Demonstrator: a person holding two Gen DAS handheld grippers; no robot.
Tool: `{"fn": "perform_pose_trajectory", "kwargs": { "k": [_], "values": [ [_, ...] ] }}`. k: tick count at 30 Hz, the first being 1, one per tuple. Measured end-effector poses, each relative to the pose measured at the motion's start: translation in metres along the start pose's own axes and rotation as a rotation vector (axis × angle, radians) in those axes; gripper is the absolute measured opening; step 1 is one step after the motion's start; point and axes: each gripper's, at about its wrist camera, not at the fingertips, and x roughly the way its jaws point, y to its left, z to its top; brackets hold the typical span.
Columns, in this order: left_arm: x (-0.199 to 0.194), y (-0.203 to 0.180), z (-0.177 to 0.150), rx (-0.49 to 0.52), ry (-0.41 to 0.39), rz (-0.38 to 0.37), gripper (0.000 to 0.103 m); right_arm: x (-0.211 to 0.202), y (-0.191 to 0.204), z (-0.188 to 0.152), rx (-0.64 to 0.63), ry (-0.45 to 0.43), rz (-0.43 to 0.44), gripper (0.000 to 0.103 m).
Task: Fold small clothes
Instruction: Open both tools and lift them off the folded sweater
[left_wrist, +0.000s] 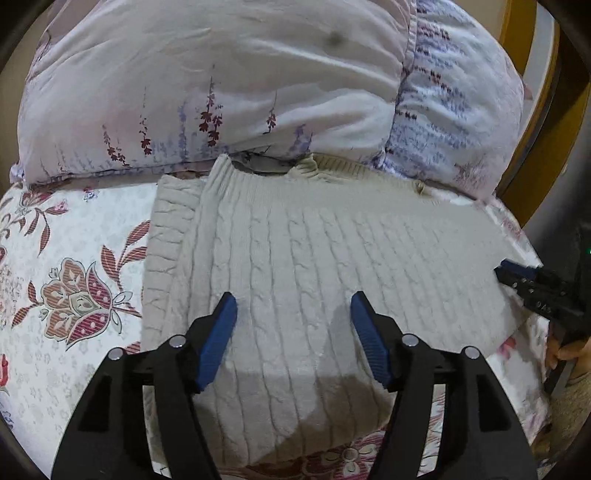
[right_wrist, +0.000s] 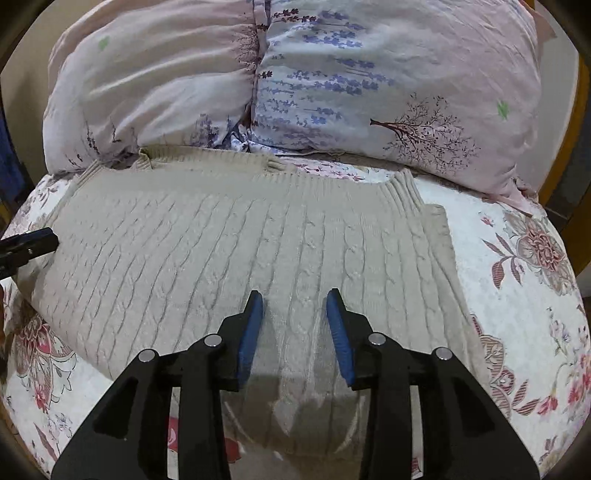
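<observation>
Item: one small cream cable-knit sweater (left_wrist: 314, 258), lying flat on a white bedspread with red-brown flower print (left_wrist: 66, 258). Ribbed collar at the far edge, just beside two plump pale pillows with lavender sprig print (left_wrist: 221, 81). Vertical cable ribs run from collar to near hem. One side panel is folded inward over the body, leaving a ribbed band exposed at the sweater's left edge in the left wrist view.

Left gripper (left_wrist: 293, 306): black frame, blue pads, jaws spread wide, holding nothing, poised over the near part of the knit.

Right gripper (right_wrist: 294, 302): same build, jaws parted somewhat less, also holding nothing, over the near hem area.

Left wrist view only: the right gripper's tip at the far right, touching or just beside the sweater's edge, with a bit of the person's hand (left_wrist: 565, 350) behind it; a wooden bed frame (left_wrist: 517, 33) at upper right.

Right wrist view only: a tree motif (right_wrist: 424, 129) on the right pillow; the sweater's right shoulder cuff; a black tip of the left gripper at the left margin.
</observation>
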Motion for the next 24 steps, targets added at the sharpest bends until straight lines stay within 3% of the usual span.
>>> {"fn": "perform_pose_trajectory", "kwargs": {
  "k": [6, 12, 18, 24],
  "values": [
    [-0.025, 0.048, 0.016, -0.239, -0.094, -0.071, 0.071, -0.007, 0.002, 0.014, 0.071, -0.059, 0.1, 0.043],
    [-0.018, 0.097, 0.019, -0.465, -0.05, -0.102, 0.071, 0.006, 0.038, 0.028, -0.001, -0.058, 0.154, 0.043],
    [-0.003, 0.11, 0.011, -0.562, 0.0, -0.16, 0.071, 0.028, 0.059, 0.03, -0.055, -0.02, 0.099, 0.046],
    [0.002, 0.107, 0.012, -0.577, 0.0, -0.185, 0.071, 0.032, 0.063, 0.026, -0.068, -0.015, 0.08, 0.047]
  ]
}}
